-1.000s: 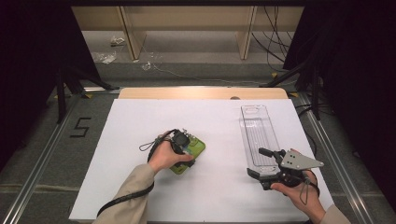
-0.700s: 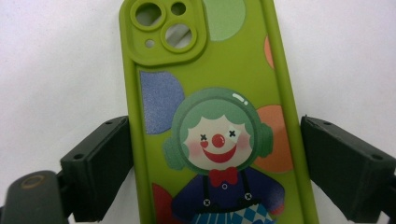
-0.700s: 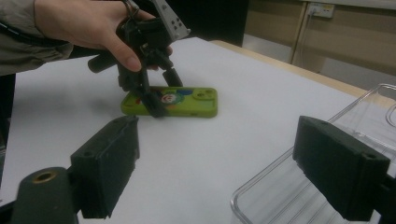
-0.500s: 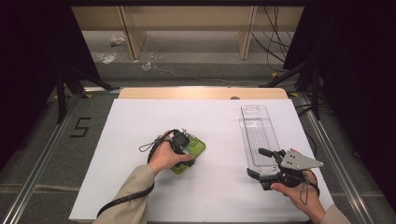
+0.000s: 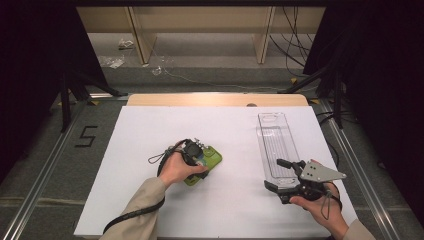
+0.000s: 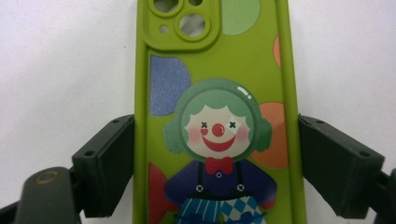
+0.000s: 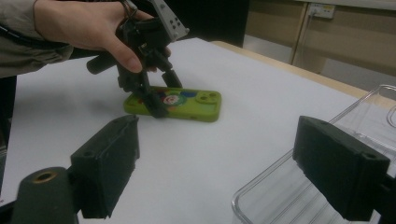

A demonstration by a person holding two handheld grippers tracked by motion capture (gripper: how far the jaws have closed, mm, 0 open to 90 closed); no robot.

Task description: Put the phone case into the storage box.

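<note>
Left tongs [image 5: 202, 161] stand over the green phone case [image 6: 217, 112], which lies back up on the white bench [image 5: 150, 130], left of centre. In the left gripper view the two black jaws straddle the case's long edges: the left pad looks to touch the edge, the right pad shows a narrow gap. Jaws have just been closing, case between them. Grip not yet made; reads as released but nearly seated.

Judgement on the step, a pinch across the case's width:
- Keep the jaws square to the long edges, so both pads land flat. A skewed pinch would twist the case on the paper.
- Close slowly. The case is likely soft and empty, so it may bow if squeezed hard.
- Pads look low enough on the side walls; check before lifting.
- Lift straight up, no drag.

Clear plastic tray [image 5: 276, 145] lies lengthwise on the right of the bench, well apart from the case. Right tongs [image 5: 281, 176] hover at its near end, spread wide, nothing between them.
</note>
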